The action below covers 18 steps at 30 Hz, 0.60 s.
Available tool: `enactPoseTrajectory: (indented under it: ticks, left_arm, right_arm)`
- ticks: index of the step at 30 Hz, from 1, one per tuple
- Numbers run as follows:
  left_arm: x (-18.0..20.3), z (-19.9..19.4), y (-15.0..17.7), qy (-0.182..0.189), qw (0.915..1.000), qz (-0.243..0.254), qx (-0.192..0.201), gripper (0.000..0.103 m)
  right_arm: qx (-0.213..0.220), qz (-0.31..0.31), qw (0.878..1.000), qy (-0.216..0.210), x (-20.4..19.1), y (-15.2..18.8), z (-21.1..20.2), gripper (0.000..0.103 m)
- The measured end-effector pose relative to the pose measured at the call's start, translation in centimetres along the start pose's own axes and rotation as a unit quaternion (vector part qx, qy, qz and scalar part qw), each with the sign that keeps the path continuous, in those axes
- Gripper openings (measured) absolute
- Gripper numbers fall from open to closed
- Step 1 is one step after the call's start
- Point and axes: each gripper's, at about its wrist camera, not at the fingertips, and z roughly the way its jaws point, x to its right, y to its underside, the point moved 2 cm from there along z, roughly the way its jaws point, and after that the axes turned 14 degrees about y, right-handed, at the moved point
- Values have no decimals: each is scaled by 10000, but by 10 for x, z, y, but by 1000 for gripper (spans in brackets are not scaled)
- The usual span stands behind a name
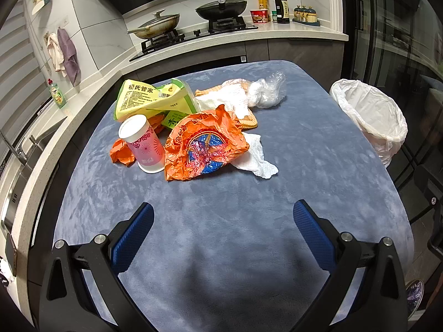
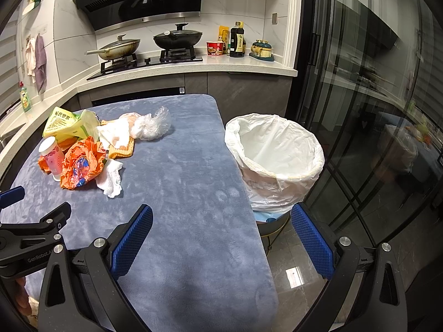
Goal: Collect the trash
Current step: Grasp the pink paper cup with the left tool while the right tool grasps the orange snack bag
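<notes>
A pile of trash lies on the blue-grey table (image 1: 221, 207): an orange plastic bag (image 1: 205, 146), a pink paper cup (image 1: 144, 144) standing upside down, a yellow-green package (image 1: 149, 99), a white crumpled tissue (image 1: 257, 157), a clear plastic bag (image 1: 267, 90) and an orange cloth (image 1: 249, 121). My left gripper (image 1: 223, 221) is open and empty, over bare table short of the pile. My right gripper (image 2: 221, 224) is open and empty near the table's right edge. A bin with a white liner (image 2: 274, 157) stands beside that edge; it also shows in the left wrist view (image 1: 371, 116).
Behind the table runs a kitchen counter (image 2: 193, 69) with a stove, two pans (image 2: 177, 38), bottles and a red cup. A sink (image 1: 25, 160) lies to the left. Glass doors (image 2: 373, 110) stand on the right, beyond the bin.
</notes>
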Motion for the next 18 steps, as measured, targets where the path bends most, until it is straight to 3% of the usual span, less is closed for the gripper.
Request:
enactPoseTrajectory:
  ticks: [7,18]
  left_arm:
    - [-14,3,-6,38,9996,-290,15,96]
    - [-108,24,-21,-316,9914,-1247,236,96]
  right_arm:
    - [8,-42,10000,-35,-7,0,0,96]
    - [-123,-241,9990,-353,-56,-9,17,96]
